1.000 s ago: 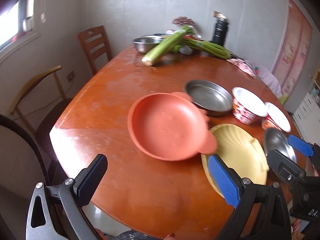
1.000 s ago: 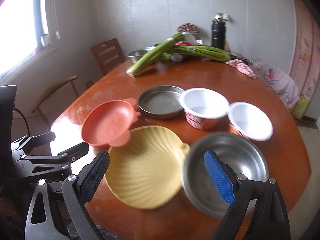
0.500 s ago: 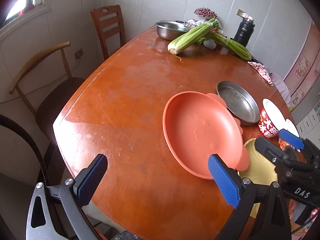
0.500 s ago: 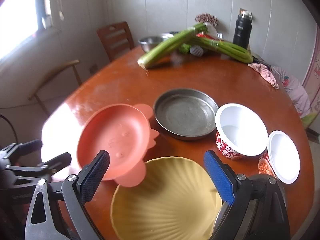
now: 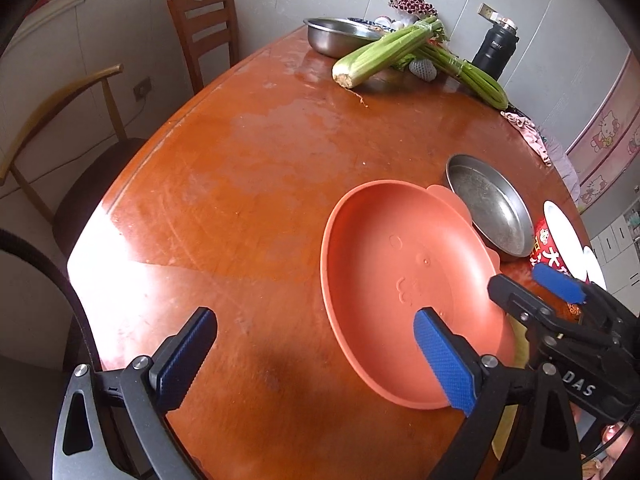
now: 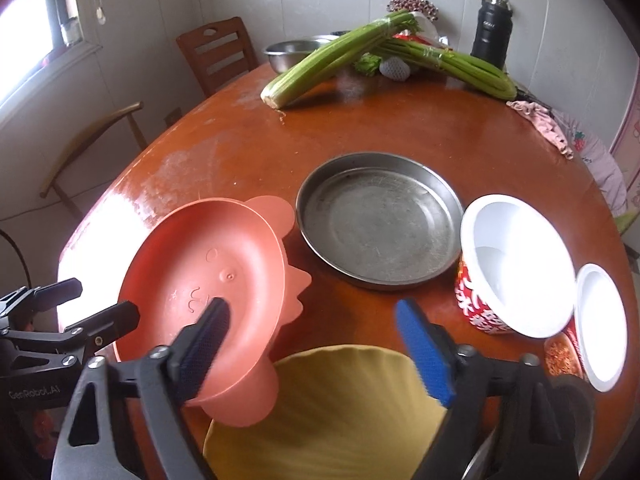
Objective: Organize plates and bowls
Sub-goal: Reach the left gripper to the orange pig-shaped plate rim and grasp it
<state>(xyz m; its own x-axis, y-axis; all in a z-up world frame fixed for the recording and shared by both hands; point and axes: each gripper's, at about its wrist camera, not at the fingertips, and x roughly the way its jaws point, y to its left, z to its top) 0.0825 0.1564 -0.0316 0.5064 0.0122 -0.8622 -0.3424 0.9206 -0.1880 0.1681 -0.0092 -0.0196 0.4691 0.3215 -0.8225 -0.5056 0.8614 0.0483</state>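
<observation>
An orange plate with ears [image 5: 400, 280] [image 6: 208, 272] lies on the table, its near edge overlapping a yellow shell-shaped plate [image 6: 328, 412] [image 5: 520, 340]. My left gripper [image 5: 316, 360] [image 6: 92, 300] is open at the orange plate's left edge, with bare table between its fingers. My right gripper [image 6: 314, 348] [image 5: 532, 286] hangs over the spot where the two plates meet. Its jaws are closing, and the pads press on nothing I can see. Behind the plates stand a steel pan [image 6: 380, 220] [image 5: 488, 208], a red-and-white bowl [image 6: 516, 264] [image 5: 560, 236] and a small white bowl [image 6: 600, 328].
A steel bowl [image 6: 576, 420] sits at the lower right corner. Celery bunches [image 6: 332, 64], a steel basin [image 5: 340, 36], a black flask [image 6: 490, 28] and a pink cloth [image 6: 536, 120] crowd the far end. Two chairs [image 5: 204, 28] stand along the table's left edge [image 5: 120, 200].
Both grippers have moved forward and to the left over the table. The right jaws have narrowed. The steel bowl has slid from between them to the corner of the right wrist view.
</observation>
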